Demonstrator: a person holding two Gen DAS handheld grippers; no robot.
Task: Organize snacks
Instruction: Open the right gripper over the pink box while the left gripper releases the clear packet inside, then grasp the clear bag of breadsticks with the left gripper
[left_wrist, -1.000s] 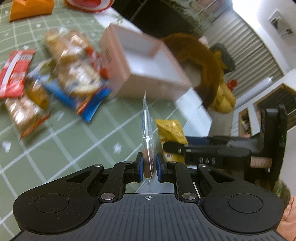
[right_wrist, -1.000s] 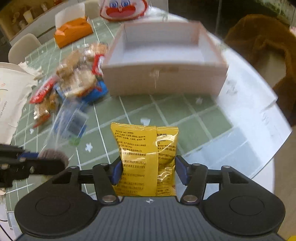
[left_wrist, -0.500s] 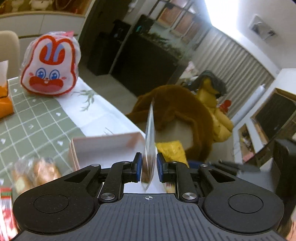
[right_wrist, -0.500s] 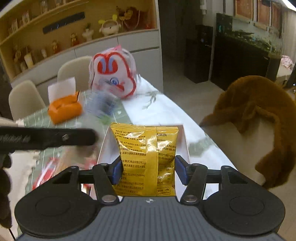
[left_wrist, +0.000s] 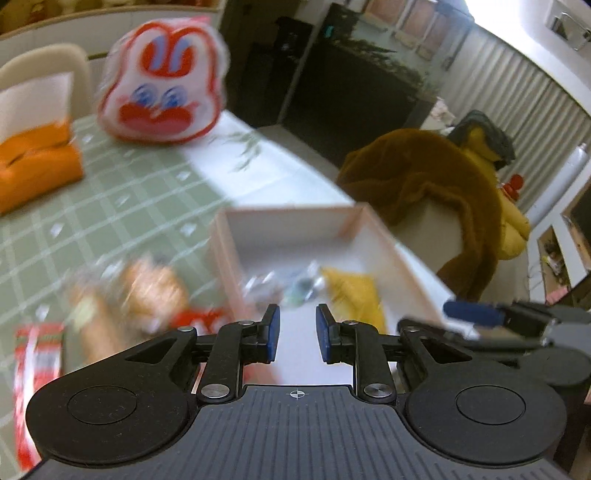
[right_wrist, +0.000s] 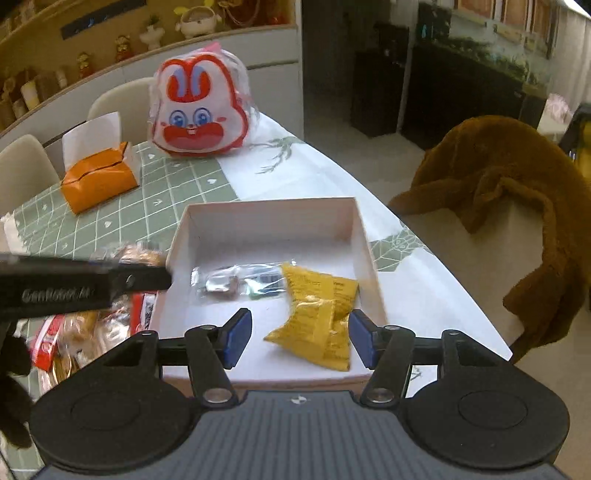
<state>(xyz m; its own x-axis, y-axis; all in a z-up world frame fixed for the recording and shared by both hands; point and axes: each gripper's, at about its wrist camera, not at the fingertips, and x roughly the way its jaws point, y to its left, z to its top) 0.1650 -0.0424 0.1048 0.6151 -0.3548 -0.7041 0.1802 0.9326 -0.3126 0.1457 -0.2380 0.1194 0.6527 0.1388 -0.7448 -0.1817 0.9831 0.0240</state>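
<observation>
A white open box stands on the green checked tablecloth. Inside it lie a clear packet and a crumpled yellow packet, side by side. My right gripper hovers over the box's near edge, open, its pads clear of the yellow packet below. My left gripper is over the box too; its jaws are opening and nothing is between them. The clear packet and the yellow packet show blurred beyond it. The left gripper reaches in from the left.
A pile of snack packets lies left of the box. Farther back are an orange tissue box and a rabbit-faced bag. A brown furry coat hangs over a chair past the table's right edge.
Both packets have left the grippers and now lie in the box. The left jaws have spread apart. Both grippers moved from the tablecloth to above the box.
</observation>
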